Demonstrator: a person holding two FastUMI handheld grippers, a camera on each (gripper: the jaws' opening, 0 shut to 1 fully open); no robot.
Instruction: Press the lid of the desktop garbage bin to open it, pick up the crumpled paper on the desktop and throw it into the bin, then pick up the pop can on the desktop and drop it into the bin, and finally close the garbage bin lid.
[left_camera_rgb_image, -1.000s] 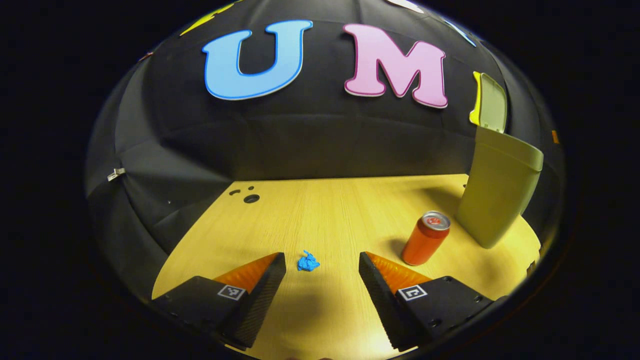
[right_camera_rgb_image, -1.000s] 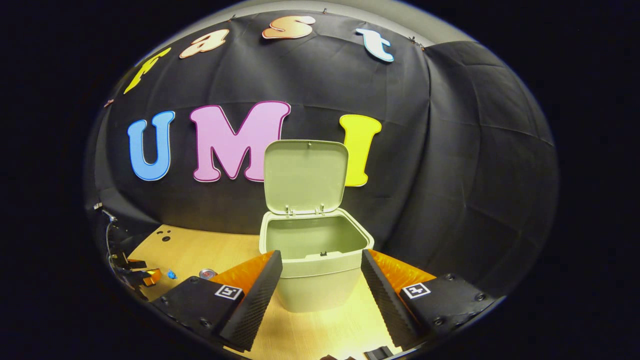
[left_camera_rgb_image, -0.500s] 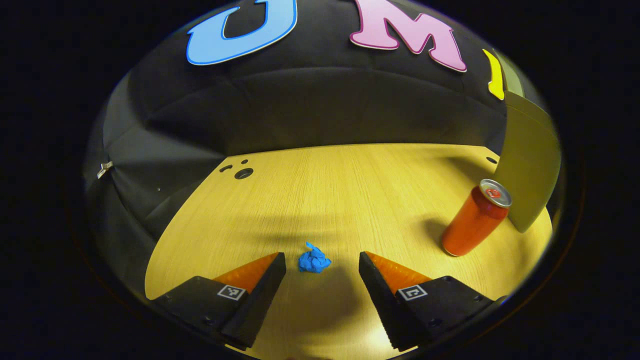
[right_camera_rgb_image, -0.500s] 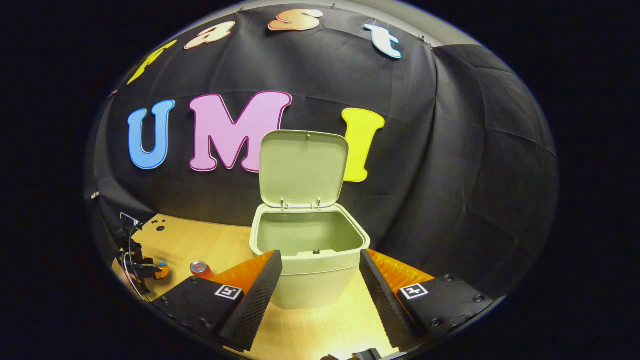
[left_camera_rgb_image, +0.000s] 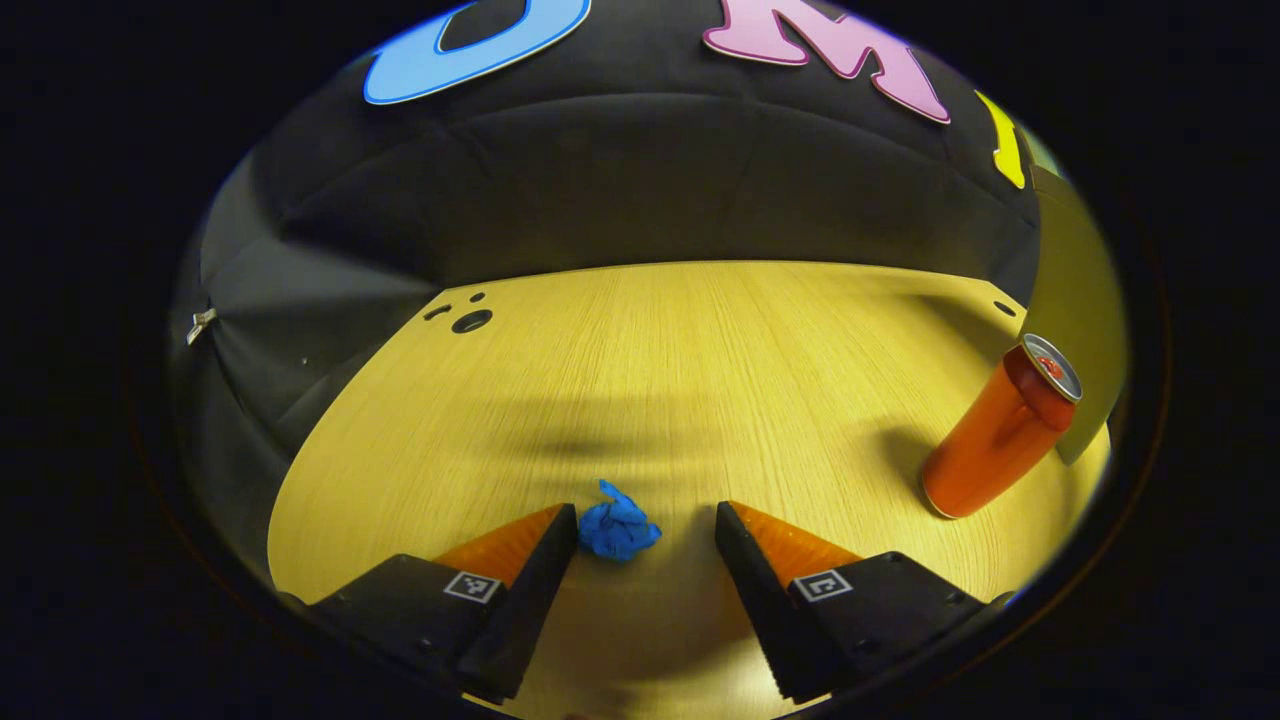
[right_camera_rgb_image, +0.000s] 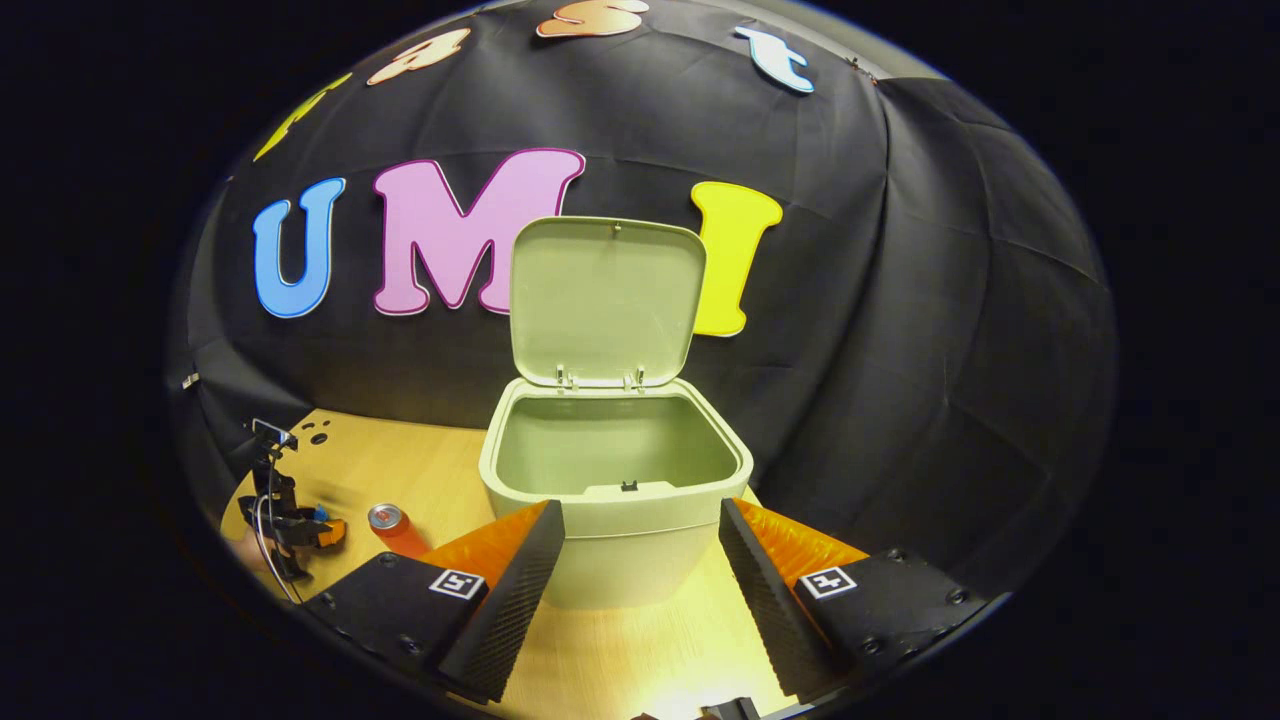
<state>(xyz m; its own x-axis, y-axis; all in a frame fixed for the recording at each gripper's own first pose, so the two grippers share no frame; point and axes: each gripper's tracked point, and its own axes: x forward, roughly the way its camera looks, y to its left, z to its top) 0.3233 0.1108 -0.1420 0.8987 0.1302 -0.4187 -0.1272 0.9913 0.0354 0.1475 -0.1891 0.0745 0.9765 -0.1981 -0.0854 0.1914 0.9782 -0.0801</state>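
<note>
- Left gripper view: left gripper (left_camera_rgb_image: 645, 525) fingers spread apart around the crumpled paper (left_camera_rgb_image: 617, 529) on the surface (left_camera_rgb_image: 700, 360).
- Paper looks light, soft; pinch its middle.
- Right gripper (right_camera_rgb_image: 640, 525) fingers apart, empty, before the bin (right_camera_rgb_image: 615, 520).

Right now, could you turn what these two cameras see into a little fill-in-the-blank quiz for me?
1. The lid of the garbage bin stands ____.
2. The crumpled paper lying between the left gripper fingers is ____ in colour.
3. The pop can stands on the ____, beside the bin.
4. The inside of the bin looks ____.

Missing words: open; blue; table; empty
</note>
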